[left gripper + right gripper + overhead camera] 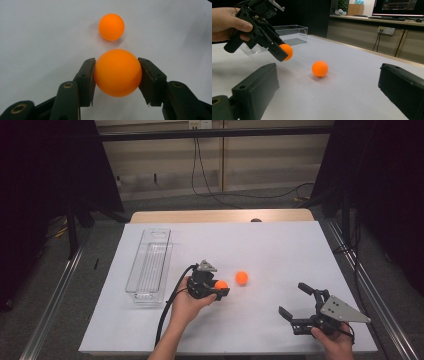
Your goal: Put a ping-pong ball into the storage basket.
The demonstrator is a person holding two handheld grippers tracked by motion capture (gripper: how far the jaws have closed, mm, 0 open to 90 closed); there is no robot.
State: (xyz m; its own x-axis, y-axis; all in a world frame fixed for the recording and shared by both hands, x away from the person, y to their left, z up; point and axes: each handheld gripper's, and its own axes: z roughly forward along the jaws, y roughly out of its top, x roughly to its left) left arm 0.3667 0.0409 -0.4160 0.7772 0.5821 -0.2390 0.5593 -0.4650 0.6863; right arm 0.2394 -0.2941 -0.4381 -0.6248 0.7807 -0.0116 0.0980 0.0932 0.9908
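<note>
An orange ball [117, 72] is clamped between the pads of the left gripper [218, 288], lifted above the white table [280, 250], its underside hidden in the high view. A second orange ball [242, 278] is seen on the table just beyond. The right gripper [295, 301] is held wide open with nothing in it, its jaws cut off at the frame edge in its own view.

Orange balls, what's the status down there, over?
Left gripper shut on one orange ball. Right gripper open, holding nothing. Second ball loose on table. Clear tray unobstructed.

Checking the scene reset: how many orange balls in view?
2. One orange ball is clamped in the left gripper. The other ball lies loose on the white table, just beyond it. The clear tray looks empty, so none seems hidden.
</note>
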